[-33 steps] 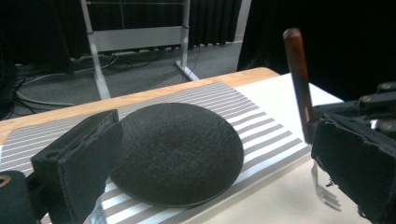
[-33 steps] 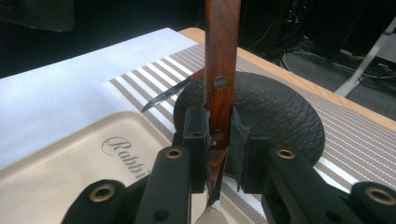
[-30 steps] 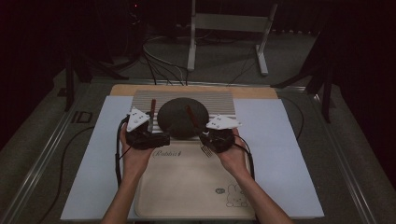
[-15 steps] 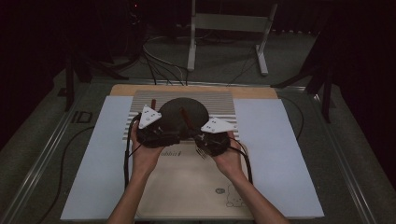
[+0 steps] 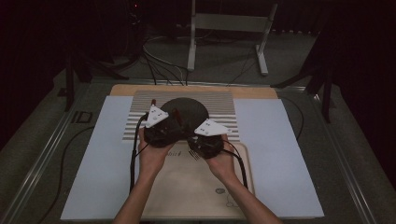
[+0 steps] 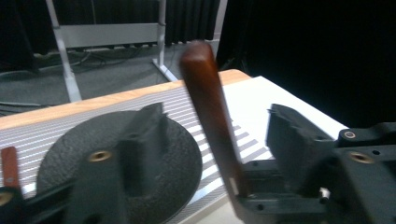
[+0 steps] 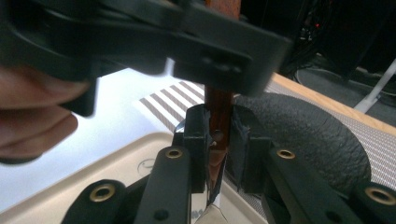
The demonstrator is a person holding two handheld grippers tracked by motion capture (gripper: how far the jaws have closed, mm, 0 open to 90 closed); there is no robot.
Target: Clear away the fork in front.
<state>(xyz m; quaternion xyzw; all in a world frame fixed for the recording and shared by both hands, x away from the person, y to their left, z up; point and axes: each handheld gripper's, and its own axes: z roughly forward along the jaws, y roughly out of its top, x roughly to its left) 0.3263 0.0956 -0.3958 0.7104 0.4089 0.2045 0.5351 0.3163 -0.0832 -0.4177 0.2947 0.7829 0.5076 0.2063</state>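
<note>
Knife (image 7: 218, 126) stands clamped upright beside dark round mat (image 5: 187, 112), tray (image 5: 187, 186) beneath.

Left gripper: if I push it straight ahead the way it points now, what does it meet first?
Most likely the brown wooden handle that stands tilted between its jaws, which have just been closing around it. The right gripper clamps that handle lower down. Beyond lies the round black mat; depth is hard to judge.

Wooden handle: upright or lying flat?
Upright, leaning a little. In the left gripper view the wooden handle stands steeply in front of the round dark mat; the right tongs clamp its lower end.
</note>
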